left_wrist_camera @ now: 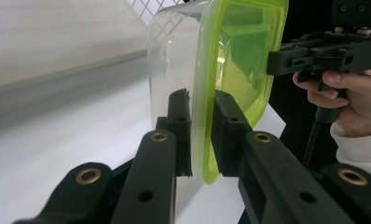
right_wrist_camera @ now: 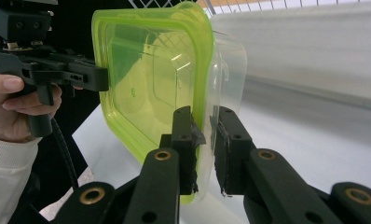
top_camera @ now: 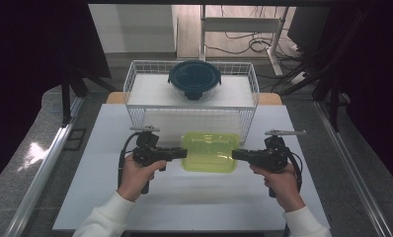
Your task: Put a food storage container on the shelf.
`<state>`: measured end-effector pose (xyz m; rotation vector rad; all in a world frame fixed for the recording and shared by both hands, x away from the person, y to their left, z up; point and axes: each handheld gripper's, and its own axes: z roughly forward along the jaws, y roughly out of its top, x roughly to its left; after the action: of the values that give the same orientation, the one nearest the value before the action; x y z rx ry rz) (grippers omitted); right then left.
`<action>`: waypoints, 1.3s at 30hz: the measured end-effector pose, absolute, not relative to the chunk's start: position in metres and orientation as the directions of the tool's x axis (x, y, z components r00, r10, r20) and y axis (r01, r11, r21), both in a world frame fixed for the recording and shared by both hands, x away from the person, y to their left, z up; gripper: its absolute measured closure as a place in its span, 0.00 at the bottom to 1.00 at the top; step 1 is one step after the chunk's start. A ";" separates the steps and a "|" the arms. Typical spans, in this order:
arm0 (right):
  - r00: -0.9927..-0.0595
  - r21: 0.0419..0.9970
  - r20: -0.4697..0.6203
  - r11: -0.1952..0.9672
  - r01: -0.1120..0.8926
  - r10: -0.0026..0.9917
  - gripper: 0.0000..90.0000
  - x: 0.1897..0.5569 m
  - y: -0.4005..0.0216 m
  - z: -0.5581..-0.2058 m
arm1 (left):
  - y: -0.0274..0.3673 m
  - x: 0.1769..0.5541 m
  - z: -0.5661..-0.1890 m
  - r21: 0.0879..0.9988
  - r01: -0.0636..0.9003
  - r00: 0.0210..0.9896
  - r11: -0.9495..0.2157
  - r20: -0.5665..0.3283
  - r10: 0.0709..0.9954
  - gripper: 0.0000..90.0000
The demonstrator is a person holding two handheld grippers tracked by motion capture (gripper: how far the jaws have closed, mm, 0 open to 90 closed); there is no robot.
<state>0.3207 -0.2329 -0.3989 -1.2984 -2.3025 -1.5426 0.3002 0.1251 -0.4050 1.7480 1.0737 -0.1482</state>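
White sheeting covered the surface (top_camera: 194, 192), which sat on a grey speckled floor (top_camera: 17, 163) between metal rails. Beyond its far edge lay a pale wall, a wooden floor with loose cables (top_camera: 244, 44) and the legs of a white frame. At the back of the surface stood a white wire basket (top_camera: 135, 79), and in it rested a round clear container with a dark blue lid (top_camera: 194, 79).

No brand, label or writing could be read on any of the things.

A rectangular clear container with a yellow-green lid (top_camera: 209, 151) was between the two claws, just in front of the basket, near the middle of the surface. The left claw (top_camera: 183, 153) reached in from the left, held in the person's left hand (top_camera: 137, 175), its white sleeve entering from the bottom of the high view. In the left gripper view its jaws were clenched on the container's rim, one on the clear wall side and one on the lid side. The right claw (top_camera: 235, 154), held in the right hand (top_camera: 278, 182), came in from the opposite side and pinched the rim there likewise. Both forearms angled inward toward the container.
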 end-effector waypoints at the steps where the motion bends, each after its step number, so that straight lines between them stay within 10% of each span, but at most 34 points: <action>1: -0.640 0.725 0.487 0.134 0.676 0.594 0.87 0.321 -0.231 -0.396 | 0.126 0.300 -0.403 0.699 0.712 0.594 -0.068 -0.548 0.589 0.88; 39: -0.721 0.829 0.392 0.121 0.547 0.571 0.88 0.382 -0.189 -0.262 | 0.165 0.356 -0.273 0.793 0.610 0.625 -0.019 -0.466 0.626 0.89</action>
<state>0.3824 -0.1889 -0.2618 -1.1803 -2.3685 -1.7334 0.3558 0.1649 -0.2733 1.6891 1.0239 0.0176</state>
